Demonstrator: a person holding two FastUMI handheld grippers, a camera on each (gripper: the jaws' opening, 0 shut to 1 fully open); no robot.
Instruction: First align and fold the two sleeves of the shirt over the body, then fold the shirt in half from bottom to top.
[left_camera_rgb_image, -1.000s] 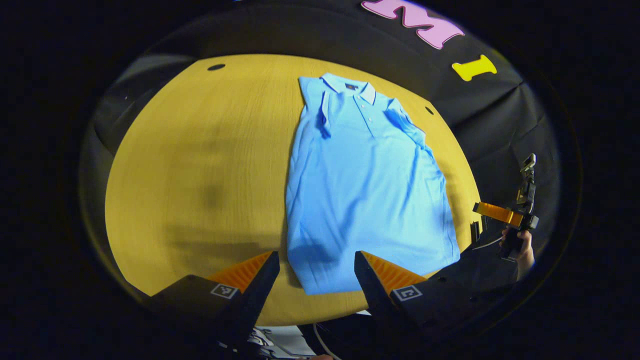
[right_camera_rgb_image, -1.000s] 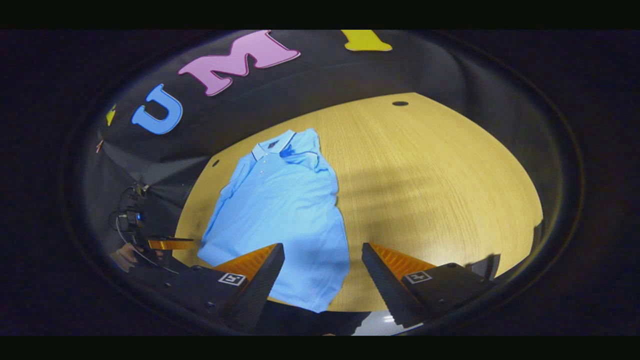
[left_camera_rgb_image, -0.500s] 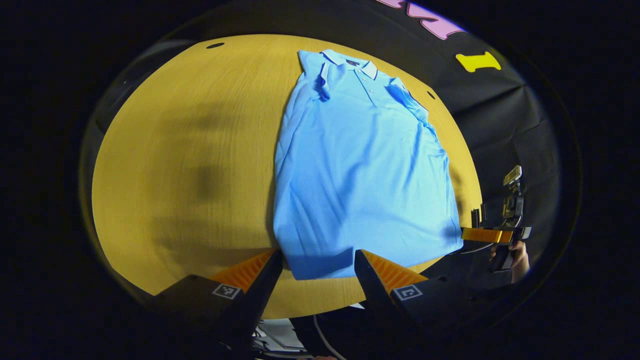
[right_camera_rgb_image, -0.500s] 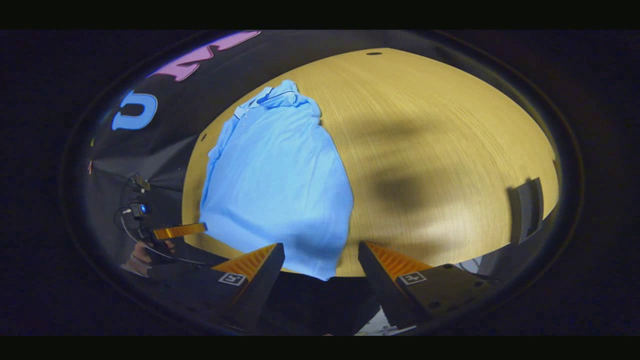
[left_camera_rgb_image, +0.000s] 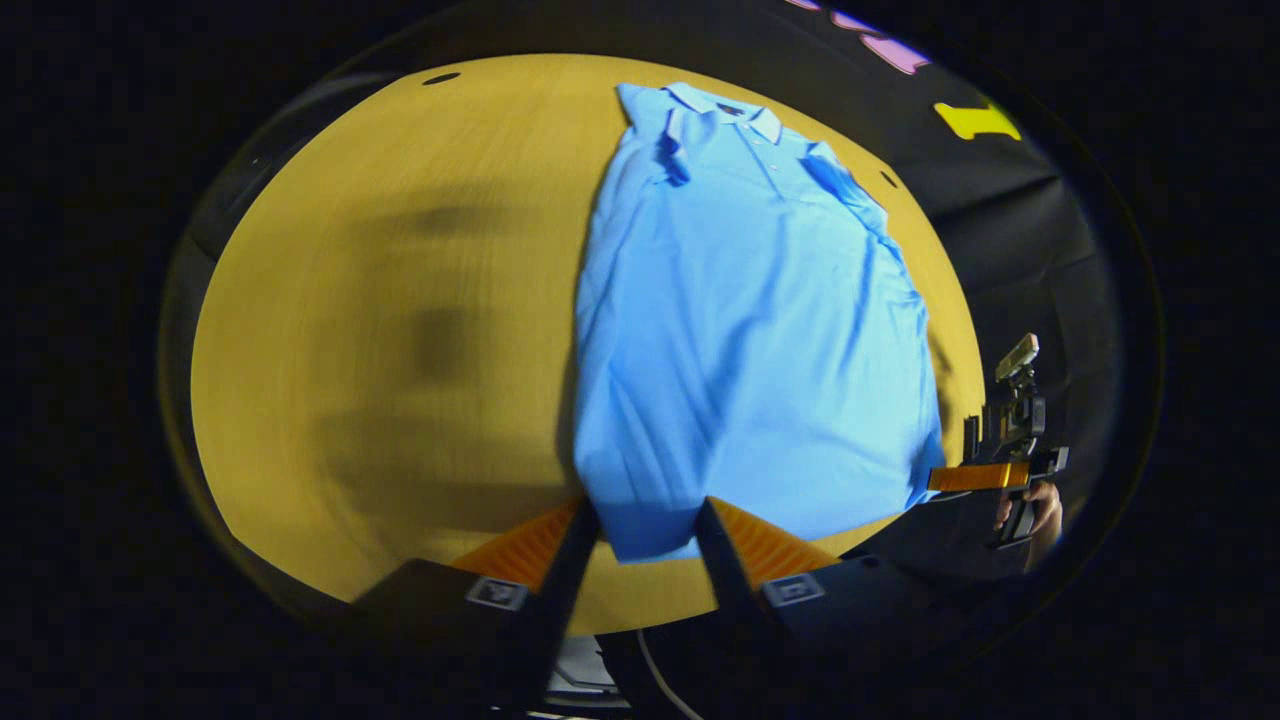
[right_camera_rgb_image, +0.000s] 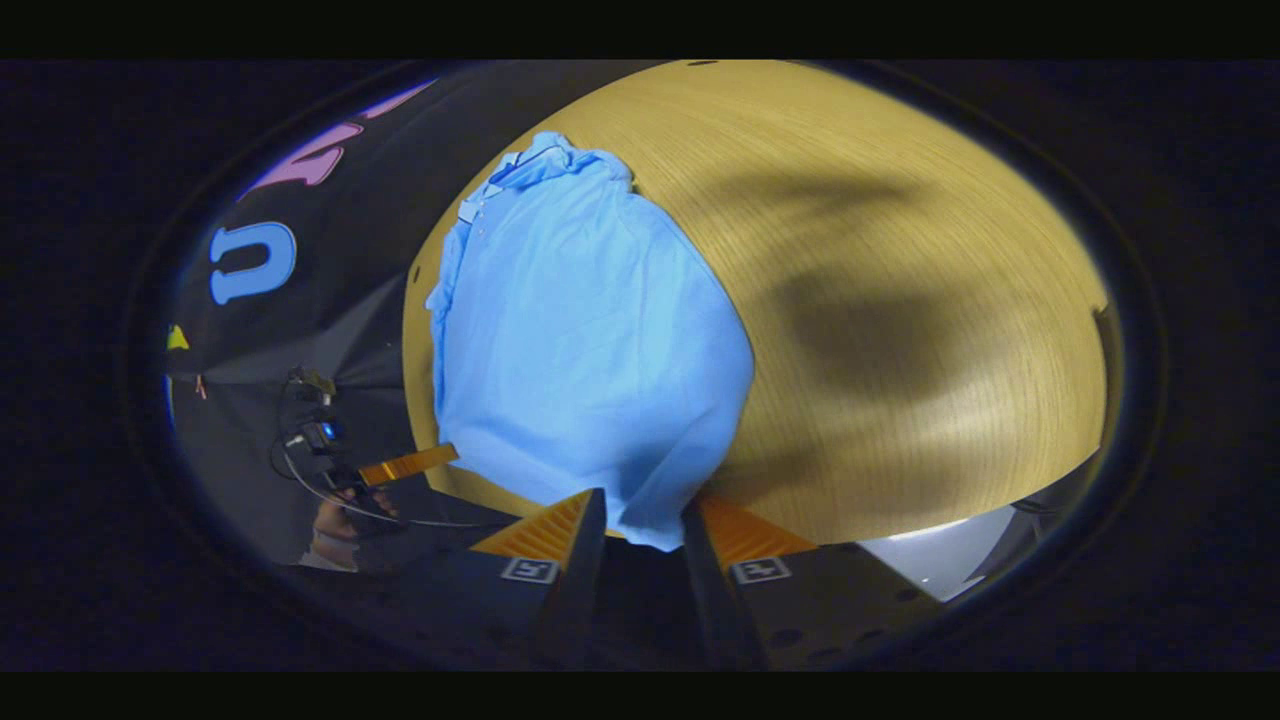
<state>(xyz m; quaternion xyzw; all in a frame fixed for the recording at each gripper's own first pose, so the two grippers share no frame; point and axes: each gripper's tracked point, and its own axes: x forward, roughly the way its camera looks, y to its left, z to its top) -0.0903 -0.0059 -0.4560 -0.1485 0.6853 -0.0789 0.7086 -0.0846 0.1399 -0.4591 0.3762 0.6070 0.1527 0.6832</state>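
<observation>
A light blue polo shirt (left_camera_rgb_image: 750, 330) lies flat on the wooden table (left_camera_rgb_image: 400, 300), collar at the far end, both short sleeves folded in over the body. My left gripper (left_camera_rgb_image: 645, 510) is open, and the shirt's near left hem corner lies between its narrowed fingers. In the right gripper view the shirt (right_camera_rgb_image: 580, 340) reaches down to my right gripper (right_camera_rgb_image: 643, 497), also open, with the near right hem corner between its fingers. The right gripper (left_camera_rgb_image: 945, 480) shows again at the hem's far corner, held by a hand (left_camera_rgb_image: 1040, 505). The left gripper (right_camera_rgb_image: 440, 458) appears by the other corner.
The table's near edge (left_camera_rgb_image: 600, 620) runs just under the hem. Bare wood (right_camera_rgb_image: 900, 200) spreads wide on the outer side of the shirt. Small dark holes (left_camera_rgb_image: 440, 78) mark the tabletop's far corners. Black cloth wall (left_camera_rgb_image: 1000, 220) stands behind the table.
Both grippers dropped toward the shirt's hem corners. Their fingers have narrowed around the cloth since half a second ago. The shirt itself has not shifted.
</observation>
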